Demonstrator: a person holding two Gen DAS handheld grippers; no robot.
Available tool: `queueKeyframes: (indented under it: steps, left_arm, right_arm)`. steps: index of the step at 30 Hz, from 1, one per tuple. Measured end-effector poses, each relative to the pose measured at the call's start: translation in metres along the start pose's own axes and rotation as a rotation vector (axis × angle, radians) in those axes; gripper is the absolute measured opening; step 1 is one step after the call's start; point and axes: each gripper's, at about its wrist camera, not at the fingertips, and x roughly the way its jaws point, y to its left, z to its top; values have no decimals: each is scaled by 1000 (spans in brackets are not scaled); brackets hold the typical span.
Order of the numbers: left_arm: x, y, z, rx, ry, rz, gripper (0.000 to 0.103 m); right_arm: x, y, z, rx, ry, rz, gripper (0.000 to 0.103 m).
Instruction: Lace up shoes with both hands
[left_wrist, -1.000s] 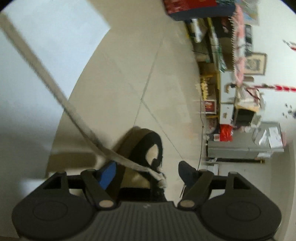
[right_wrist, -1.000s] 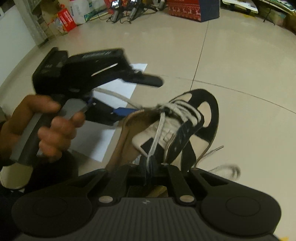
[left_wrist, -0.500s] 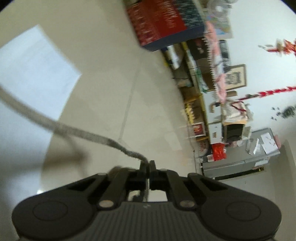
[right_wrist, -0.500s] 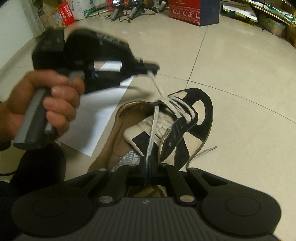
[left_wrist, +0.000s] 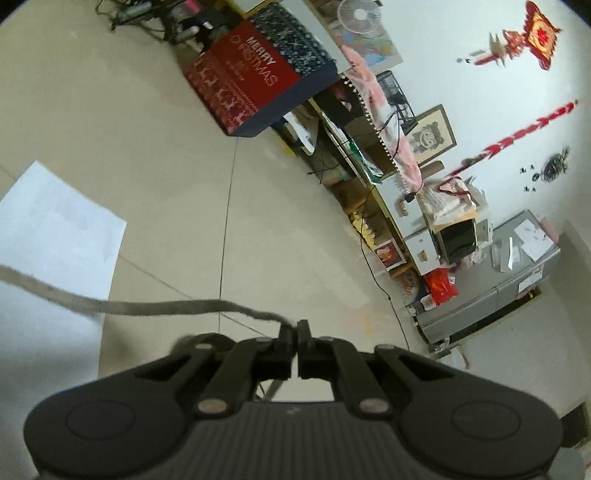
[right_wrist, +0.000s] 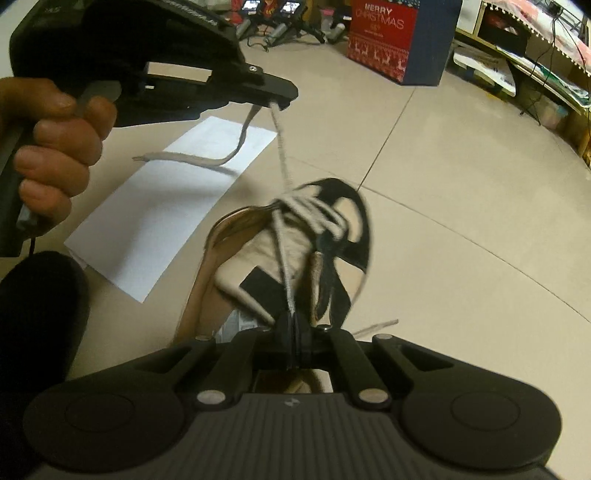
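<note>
- Left gripper (right_wrist: 282, 101): jaws closed on the lace (right_wrist: 281, 155), pinching it where a taut run climbs from the shoe (right_wrist: 295, 240). A loose tail of the same lace hangs from the pinch and trails out over the sheet of paper (right_wrist: 162, 218). The person's hand (right_wrist: 55, 147) is wrapped round the gripper's handle.
- Left wrist view: the same closed jaws, with the lace leaving the tips and running off toward the left edge of the picture; the shoe is not in this view.
- Right gripper (right_wrist: 293, 328): jaws closed on the other run of lace, low down and just above the shoe's tongue, the lace drawn straight from the eyelet rows to the tips.
- Shoe: a cream and black sneaker on the tiled floor (right_wrist: 461, 184), beside the paper, opening toward the camera. The toe end looks blurred; whether it is lifted off the floor cannot be told.
- Step in hand, as judged: both lace ends are gripped and drawn apart, tightening the crossings.
- Next move, as judged: cross the two ends or feed one through the next eyelet. That calls for slack on one side while the other gripper holds firm, so the shoe is not dragged.
</note>
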Motion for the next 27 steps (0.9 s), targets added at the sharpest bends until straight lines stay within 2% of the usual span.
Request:
queueKeyframes:
  steps: [2,5,10,12,17,22,24,27]
  left_arm:
    - [6,-4,2,19,9,-7,2]
    - [11,-15,2,80,25,-37,2]
    - [14,-42,4,222,29,-101,2]
    - [13,-54,6,285,17,-125,3]
    - [13,-75,26,321,-39,-165,2]
    - [2,-101,61,350,-126,-207,2]
    - [-4,-117,77,401,-150,-221,2]
    - [-11,-151,93,558,-162,-229,2]
  right_arm:
    - [2,-7,1,58,23,89,4]
    - [-4,-22,2,132,19,149,4]
    - [-38,-68,14,311,-116,200,9]
    - [-49,-84,18,358,-171,161,21]
    - [-57,-110,19,449,-209,107,22]
    - [-57,-101,17,436,-221,137,22]
    - [-59,-97,19,424,-232,137,22]
    - [-64,-97,20,420,-254,135,22]
